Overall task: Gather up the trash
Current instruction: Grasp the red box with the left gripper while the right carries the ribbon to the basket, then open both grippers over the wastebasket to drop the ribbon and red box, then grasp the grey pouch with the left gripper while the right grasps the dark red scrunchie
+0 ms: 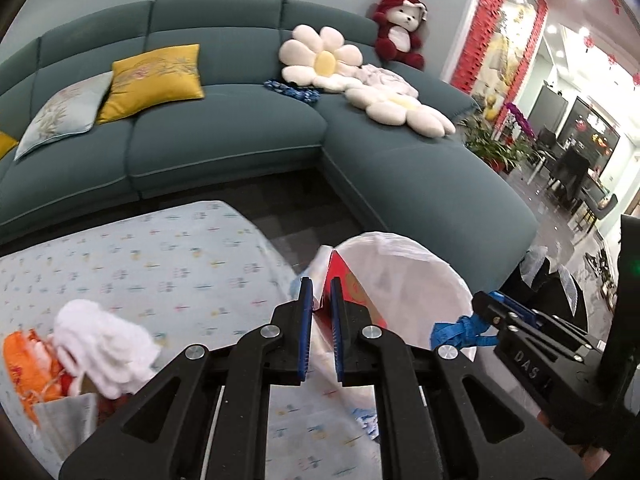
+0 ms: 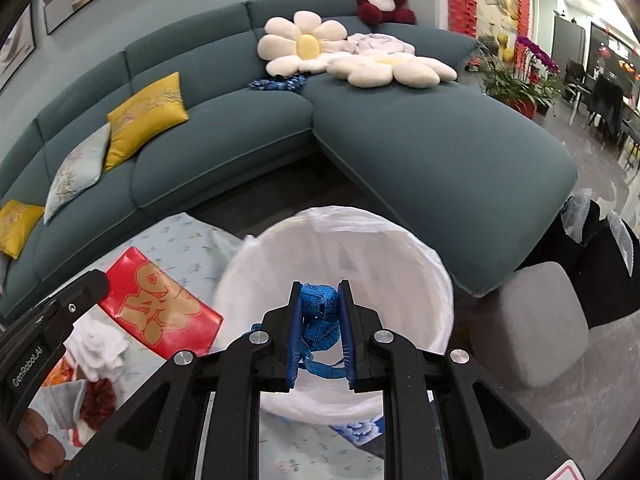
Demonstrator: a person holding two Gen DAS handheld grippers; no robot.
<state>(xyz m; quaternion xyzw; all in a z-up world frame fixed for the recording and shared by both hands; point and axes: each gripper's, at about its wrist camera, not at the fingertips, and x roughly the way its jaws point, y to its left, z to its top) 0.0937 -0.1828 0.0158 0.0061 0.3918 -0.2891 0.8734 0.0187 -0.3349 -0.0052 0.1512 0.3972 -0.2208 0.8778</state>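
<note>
Clamped between the right jaws, bunched blue measuring tape (image 2: 320, 312) hangs over the white-lined bin (image 2: 400, 240); left jaws pinch a red packet (image 2: 160, 304).

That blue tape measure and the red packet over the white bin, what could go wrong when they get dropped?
The blue tape measure hangs in loose loops from the right gripper; a loop might snag a finger instead of falling into the white bin. The red packet, pinched by the left gripper, sits near the bin's edge and could land on the tablecloth.

you can read "genrobot.ai" on your left tool (image 2: 52, 320), "das" on your right tool (image 1: 490, 300), and "106" on the blue tape measure (image 2: 320, 308).
</note>
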